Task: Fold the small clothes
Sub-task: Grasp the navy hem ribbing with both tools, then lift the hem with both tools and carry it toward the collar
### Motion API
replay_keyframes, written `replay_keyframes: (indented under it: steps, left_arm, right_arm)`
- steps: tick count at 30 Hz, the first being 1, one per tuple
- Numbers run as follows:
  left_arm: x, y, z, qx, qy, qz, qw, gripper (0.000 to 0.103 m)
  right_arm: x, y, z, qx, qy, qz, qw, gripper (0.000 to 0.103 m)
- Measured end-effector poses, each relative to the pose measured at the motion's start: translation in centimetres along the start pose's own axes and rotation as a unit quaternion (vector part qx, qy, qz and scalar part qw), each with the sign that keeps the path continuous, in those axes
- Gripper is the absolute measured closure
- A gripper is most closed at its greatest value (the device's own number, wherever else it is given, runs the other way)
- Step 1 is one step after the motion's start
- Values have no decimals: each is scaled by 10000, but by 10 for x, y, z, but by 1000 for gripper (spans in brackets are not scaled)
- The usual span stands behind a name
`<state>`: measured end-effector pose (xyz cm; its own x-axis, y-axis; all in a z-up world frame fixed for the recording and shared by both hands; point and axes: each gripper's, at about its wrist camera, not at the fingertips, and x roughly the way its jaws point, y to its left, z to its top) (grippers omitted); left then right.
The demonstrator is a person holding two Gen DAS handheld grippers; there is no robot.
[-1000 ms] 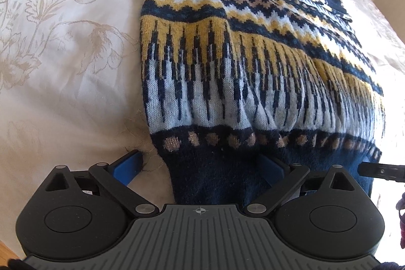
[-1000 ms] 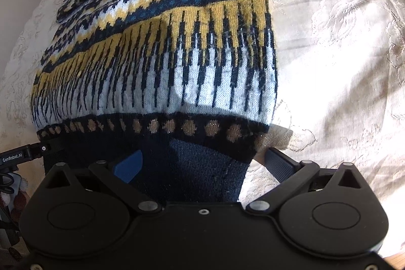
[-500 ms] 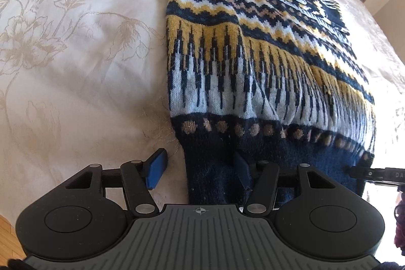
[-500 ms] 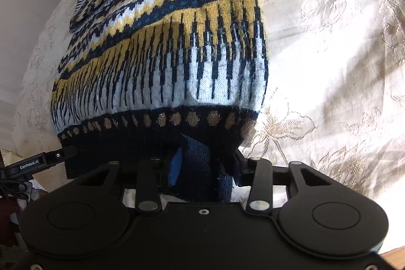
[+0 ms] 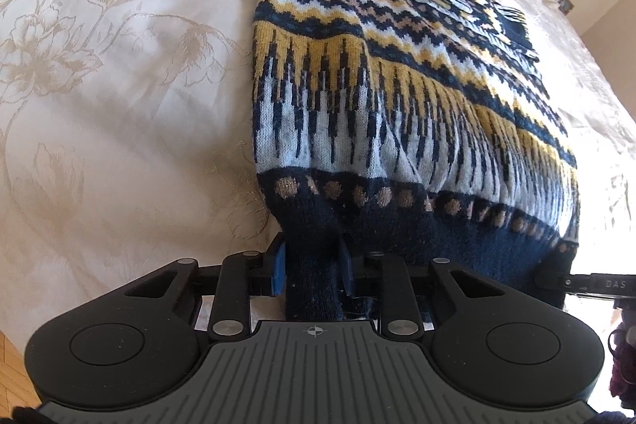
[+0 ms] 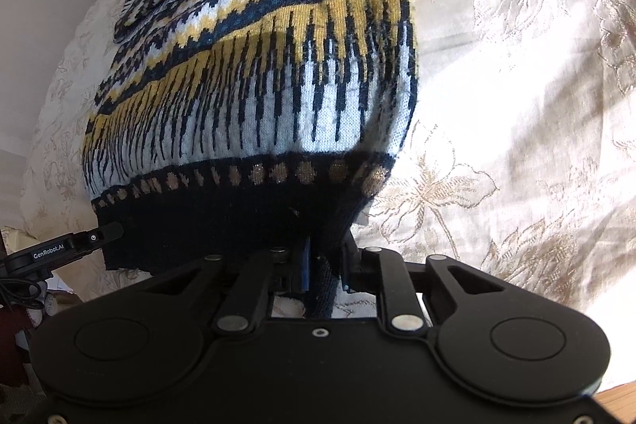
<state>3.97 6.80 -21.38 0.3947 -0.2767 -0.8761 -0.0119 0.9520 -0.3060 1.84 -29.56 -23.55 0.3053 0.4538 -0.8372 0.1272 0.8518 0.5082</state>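
Patterned knit sweater (image 5: 397,74) lies on floral cream bedspread (image 5: 119,66).

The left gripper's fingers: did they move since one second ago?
Yes. The left gripper has closed: its fingers, earlier wide apart, now pinch the sweater's navy hem.

Left gripper (image 5: 312,271) low at frame centre, blue pads (image 5: 278,267) pinched together on dark fabric. Right gripper (image 6: 324,267) likewise low centre, jaws clamped on fabric.
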Motion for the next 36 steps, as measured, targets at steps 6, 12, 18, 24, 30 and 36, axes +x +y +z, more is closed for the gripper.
replay_keyframes:
  steps: [6, 12, 18, 24, 30, 36]
  left_arm:
    - [-3, 0, 1, -73, -81, -103, 9999, 89]
    - [-38, 2, 7, -214, -425, -406, 9980, 98]
    - [-80, -1, 30, -453, -931, -715, 9921, 98]
    - [-103, -6, 76, -555, -1488, -966, 9826, 98]
    - [-106, -13, 132, -508, -1919, -1158, 9732, 98]
    - [-91, -15, 190, -558, -2125, -1322, 9666, 98]
  right_arm:
    - [0, 3, 2, -19, 47, 146, 9999, 84]
    - [-35, 10, 7, 77, -333, 645, 9973, 89]
    - [-73, 19, 30, 159, -900, 1014, 9906, 89]
    - [-99, 30, 74, 332, -1525, 1288, 9793, 89]
    - [-104, 41, 129, 508, -1964, 1475, 9680, 89]
    - [-91, 51, 186, 613, -2236, 1536, 9605, 89]
